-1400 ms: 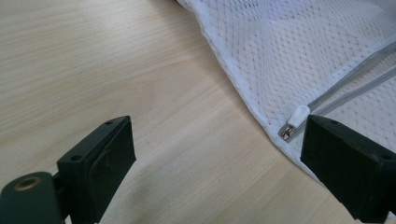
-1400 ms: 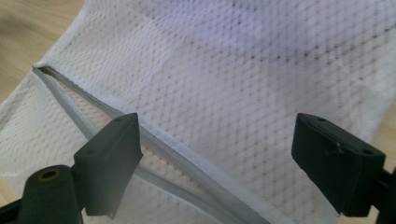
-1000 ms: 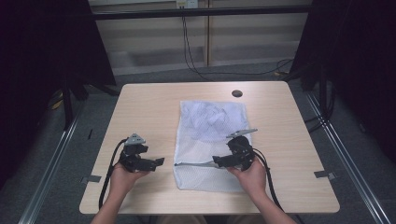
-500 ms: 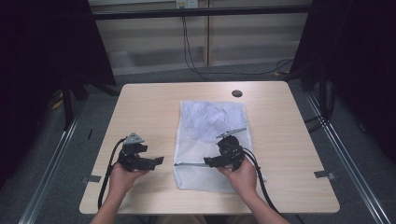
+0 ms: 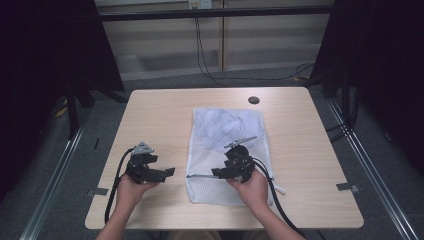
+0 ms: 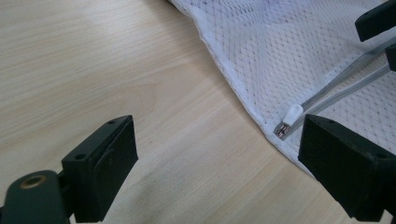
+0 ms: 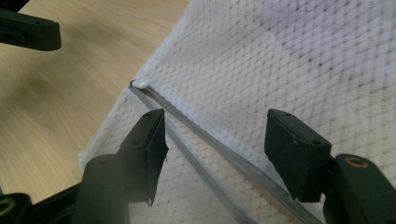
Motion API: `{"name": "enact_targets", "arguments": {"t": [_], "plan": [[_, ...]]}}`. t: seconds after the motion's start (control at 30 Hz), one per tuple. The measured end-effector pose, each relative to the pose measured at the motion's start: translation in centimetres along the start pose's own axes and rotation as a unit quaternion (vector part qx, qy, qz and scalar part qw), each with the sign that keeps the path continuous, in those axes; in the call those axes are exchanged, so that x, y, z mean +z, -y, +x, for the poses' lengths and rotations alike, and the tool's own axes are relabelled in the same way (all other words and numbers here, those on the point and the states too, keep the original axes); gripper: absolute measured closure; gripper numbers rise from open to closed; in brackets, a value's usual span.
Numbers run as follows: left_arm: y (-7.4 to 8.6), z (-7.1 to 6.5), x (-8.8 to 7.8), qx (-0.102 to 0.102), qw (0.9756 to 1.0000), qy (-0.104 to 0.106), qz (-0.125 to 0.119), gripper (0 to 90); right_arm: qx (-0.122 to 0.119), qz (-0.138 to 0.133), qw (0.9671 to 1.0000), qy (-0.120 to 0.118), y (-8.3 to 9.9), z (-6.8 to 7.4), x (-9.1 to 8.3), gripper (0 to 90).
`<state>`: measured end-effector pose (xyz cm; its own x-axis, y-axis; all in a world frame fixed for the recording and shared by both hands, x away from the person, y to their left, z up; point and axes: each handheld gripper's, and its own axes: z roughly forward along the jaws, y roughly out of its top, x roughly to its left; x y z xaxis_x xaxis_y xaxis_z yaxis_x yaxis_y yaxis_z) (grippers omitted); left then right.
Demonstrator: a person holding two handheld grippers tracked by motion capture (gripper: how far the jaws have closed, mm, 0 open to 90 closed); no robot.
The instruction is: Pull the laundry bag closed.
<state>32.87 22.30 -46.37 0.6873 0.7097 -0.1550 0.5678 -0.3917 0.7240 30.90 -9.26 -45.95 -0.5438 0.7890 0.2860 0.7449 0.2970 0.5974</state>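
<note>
The right gripper [image 7: 210, 149], its jaws just closing but not yet pressing, straddles the grey zipper [image 7: 205, 135] of the white mesh laundry bag [image 5: 227, 150], which lies near the tabletop's front edge. The left gripper [image 6: 219, 163] waits open beside the zipper pull [image 6: 290, 119]. Next, I judge, it must pinch that pull while the right one steadies the bag.

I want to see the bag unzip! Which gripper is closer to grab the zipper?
The right gripper: its jaws, just closing, straddle the zipper on the mesh bag. The left gripper hovers beside it over bare table.
</note>
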Motion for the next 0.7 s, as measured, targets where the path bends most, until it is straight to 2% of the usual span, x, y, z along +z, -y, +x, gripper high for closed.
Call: {"name": "enact_targets", "arguments": {"t": [0.17,0.37,0.47,0.57,0.63,0.7], "plan": [[0.0,0.0,0.1,-0.009,1.0,0.004,-0.001,10.8,-0.006,0.003,0.9999,-0.014,-0.3,0.4,0.5,42.7],[-0.1,-0.1,0.2,-0.002,1.0,0.004,0.005,11.0,-0.013,0.01,0.9997,-0.017,-0.7,0.8,1.0,42.4],[-0.1,-0.1,0.2,-0.003,1.0,0.005,0.005,11.0,-0.002,0.013,0.9997,-0.021,-0.8,0.9,1.3,41.8],[-0.1,-0.1,0.2,-0.004,1.0,0.006,0.004,11.0,0.013,0.018,0.9992,-0.034,-0.9,1.1,1.5,45.9],[-0.1,0.0,0.2,-0.004,1.0,0.006,0.004,11.0,0.008,0.014,0.9991,-0.039,-1.0,1.1,1.7,47.2],[-0.1,0.0,0.2,-0.004,1.0,0.007,0.004,10.9,0.015,0.019,0.9986,-0.046,-1.1,1.3,1.8,47.4]]}}
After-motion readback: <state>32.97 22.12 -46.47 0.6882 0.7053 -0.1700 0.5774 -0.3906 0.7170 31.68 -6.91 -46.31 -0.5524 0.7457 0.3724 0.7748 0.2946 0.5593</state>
